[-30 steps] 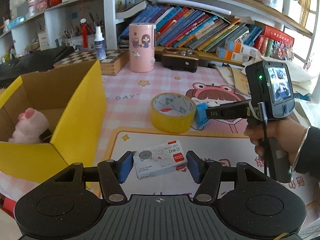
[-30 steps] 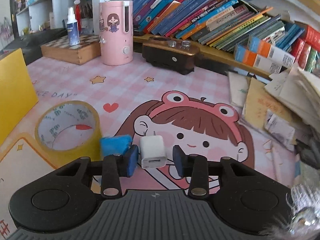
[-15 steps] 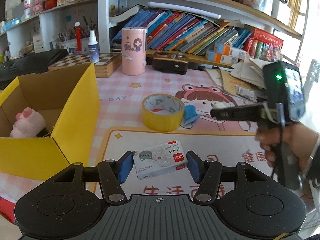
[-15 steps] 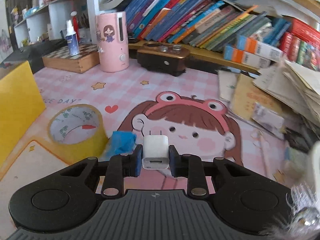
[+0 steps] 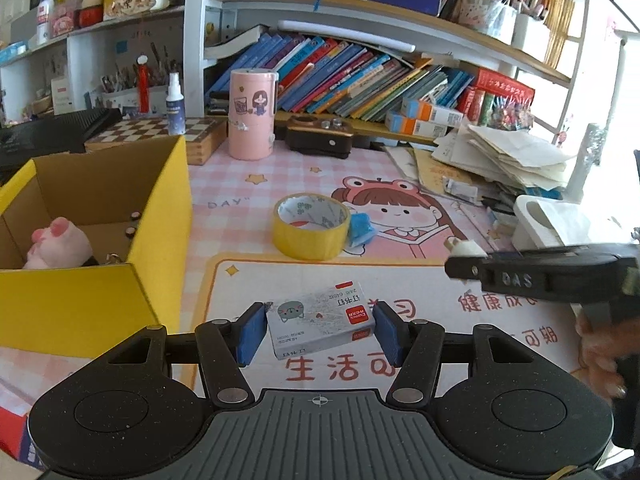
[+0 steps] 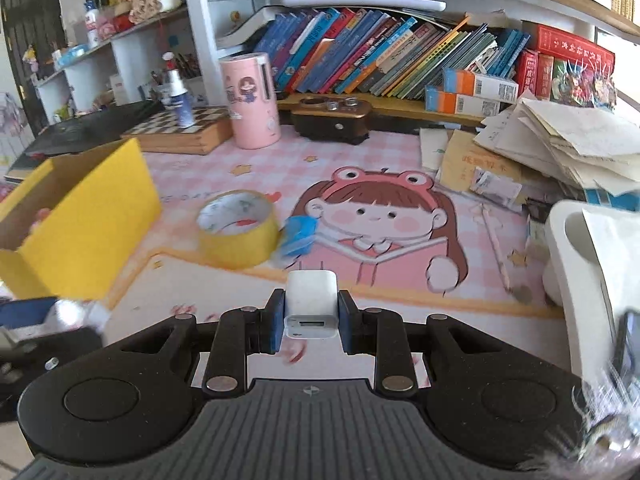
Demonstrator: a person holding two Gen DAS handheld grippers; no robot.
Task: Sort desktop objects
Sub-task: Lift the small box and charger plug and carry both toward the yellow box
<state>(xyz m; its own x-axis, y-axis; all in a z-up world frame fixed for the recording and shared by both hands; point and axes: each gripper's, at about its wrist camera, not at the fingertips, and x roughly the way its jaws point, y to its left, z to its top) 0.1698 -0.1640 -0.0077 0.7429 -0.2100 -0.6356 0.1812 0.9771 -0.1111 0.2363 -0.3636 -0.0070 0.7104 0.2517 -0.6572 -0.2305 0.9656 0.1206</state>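
White and small, the charger plug (image 6: 311,303) sits pinched between the two blue pads of the right hand-held gripper (image 6: 311,320), with its metal prongs pointing away from the camera. It is lifted off the surface (image 6: 400,312). Ahead of this hand-held gripper and a bit to its left is a roll of yellow tape (image 6: 239,233), and a little blue thing (image 6: 298,234) (too blurry to name) is touching the tape's right side. Further left stands a yellow box (image 6: 100,232).

The left hand-held gripper (image 5: 320,330) has its pads spread apart, one on each side of a small box of staples (image 5: 320,320) that lies flat on the surface. The left pad looks like it is right at the box's edge, but whether the pads press on it cannot be told. The yellow box is close on this hand-held gripper's left, and a pink plush toy (image 5: 60,244) lies inside it. The tape roll is straight ahead. Off to the right, the other hand-held gripper floats above the surface with the white plug at its tip.

At the back stands a pink tumbler (image 5: 252,114) beside a chessboard box (image 5: 160,132).
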